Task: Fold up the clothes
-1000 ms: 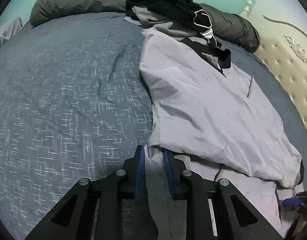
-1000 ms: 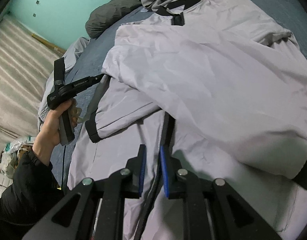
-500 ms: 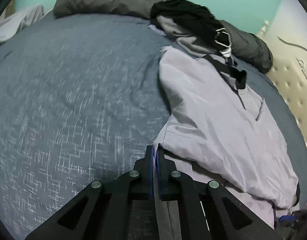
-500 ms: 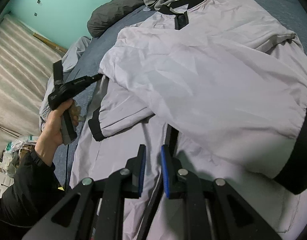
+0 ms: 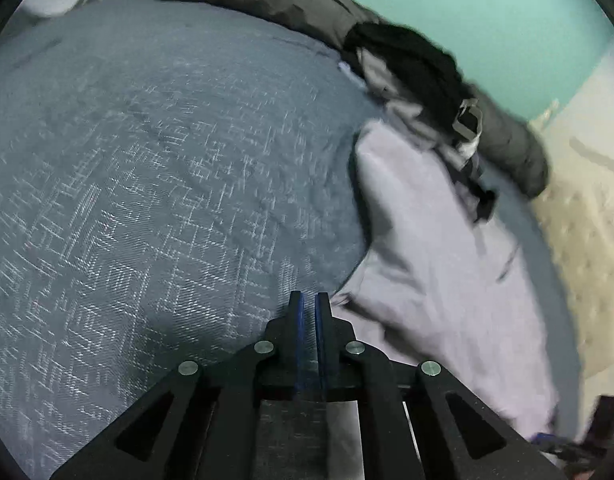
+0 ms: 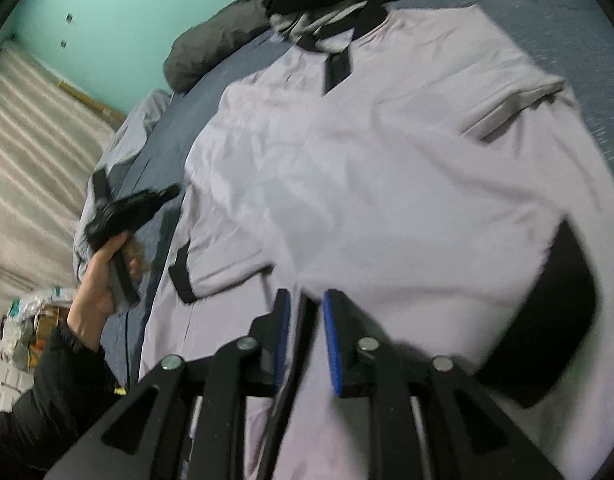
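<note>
Across the blue bedspread lies a pale lilac jacket, black-trimmed, sleeves folded in. Left gripper clenched, empty; right gripper, jaws just parting, straddles the jacket's dark zip edge. Only the right view shows the hand.

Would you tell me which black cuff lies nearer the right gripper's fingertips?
The left sleeve cuff, beside the hem; the larger cuff lies farther right of the right gripper.

The left gripper points downward with its jaws nearly together, nothing visibly between them. The right gripper has just been opening, jaws apart. A hand (black-sleeved) grasps the left gripper's handle.
</note>
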Motion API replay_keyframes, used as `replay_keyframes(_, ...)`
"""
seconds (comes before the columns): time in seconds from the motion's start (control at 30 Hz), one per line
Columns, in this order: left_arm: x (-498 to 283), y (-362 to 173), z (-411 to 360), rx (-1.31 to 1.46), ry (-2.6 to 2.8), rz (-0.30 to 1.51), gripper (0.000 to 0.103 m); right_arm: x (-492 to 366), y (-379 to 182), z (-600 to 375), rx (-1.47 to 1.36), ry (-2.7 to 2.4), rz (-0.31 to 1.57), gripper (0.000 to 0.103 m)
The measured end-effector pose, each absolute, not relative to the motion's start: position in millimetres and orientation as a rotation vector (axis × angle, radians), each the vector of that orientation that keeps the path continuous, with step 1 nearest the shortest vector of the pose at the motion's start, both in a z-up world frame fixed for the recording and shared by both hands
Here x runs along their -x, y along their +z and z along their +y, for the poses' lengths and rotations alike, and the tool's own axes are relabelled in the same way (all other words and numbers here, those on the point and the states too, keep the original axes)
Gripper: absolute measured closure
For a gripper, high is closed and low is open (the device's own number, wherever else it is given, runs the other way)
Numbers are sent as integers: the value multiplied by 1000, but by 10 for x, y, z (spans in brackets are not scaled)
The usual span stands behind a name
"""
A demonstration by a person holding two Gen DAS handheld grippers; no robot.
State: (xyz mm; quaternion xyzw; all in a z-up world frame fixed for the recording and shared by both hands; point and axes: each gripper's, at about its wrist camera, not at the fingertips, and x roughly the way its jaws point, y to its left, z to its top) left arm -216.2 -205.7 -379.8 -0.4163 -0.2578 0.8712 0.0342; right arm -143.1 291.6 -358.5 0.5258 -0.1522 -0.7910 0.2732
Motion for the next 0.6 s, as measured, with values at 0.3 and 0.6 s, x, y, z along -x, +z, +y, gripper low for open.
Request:
replay_keyframes(0.3, 2341, -3821, -1795, 1274, 2648, -688, 71, 1574, -3472, 3497, -1451, -2336, -460, 57)
replay_keyframes(0.6, 2381, -3869, -1769, 1267, 2611, -688, 90, 1588, -3505, 3773, -1521, -2445, -495, 56)
